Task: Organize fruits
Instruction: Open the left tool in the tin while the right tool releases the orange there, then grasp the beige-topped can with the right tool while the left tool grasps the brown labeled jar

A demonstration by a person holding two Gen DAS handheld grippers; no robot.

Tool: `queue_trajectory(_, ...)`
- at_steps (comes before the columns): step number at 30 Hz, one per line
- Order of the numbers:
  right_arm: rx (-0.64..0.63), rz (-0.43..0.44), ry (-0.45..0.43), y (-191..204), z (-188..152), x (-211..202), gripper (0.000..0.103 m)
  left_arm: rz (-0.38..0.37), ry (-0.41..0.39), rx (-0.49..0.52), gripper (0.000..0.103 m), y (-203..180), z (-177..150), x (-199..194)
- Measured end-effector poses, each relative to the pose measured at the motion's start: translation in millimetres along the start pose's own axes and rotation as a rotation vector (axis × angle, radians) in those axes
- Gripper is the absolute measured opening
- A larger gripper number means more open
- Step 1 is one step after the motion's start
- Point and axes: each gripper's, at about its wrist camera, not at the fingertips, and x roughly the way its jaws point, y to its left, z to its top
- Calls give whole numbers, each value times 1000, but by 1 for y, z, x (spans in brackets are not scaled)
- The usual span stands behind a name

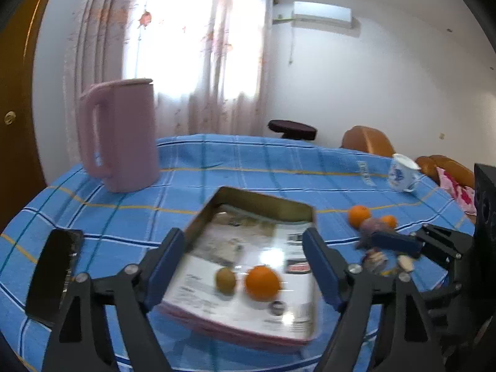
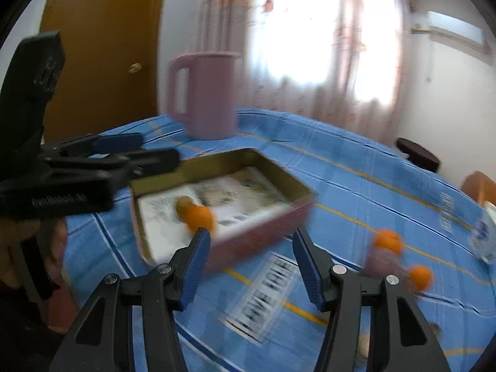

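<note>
Two fruits, an orange [image 1: 262, 282] and a kiwi [image 1: 225, 280], lie in the tin [image 1: 263, 204] on the blue-checked table [image 1: 192, 161], while both the left gripper [image 1: 243, 266] and right gripper [image 2: 248, 266] stand open and empty. Judging by this, the next move calls for the right gripper to reach the loose oranges [image 2: 389, 241] nearby. Only the left view shows a phone [image 1: 55, 274].

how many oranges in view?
3: one round orange inside the rectangular metal tin, two small oranges on the blue checked tablecloth right of it. More may be hidden.
</note>
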Motion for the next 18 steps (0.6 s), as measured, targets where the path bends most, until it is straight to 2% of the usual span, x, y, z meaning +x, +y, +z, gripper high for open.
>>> queue_trajectory(6,66,-141,23,-48,-28,-25,57,-90,14,45,90,-47,-4,5)
queue_trajectory(12,126,-133,63,-71,-46,-22,57,-140,62,117,94,-92,-13,22)
queue_trajectory(18,154,-66,119,-77,-52,-9,57,-144,90,136,94,-105,-17,32)
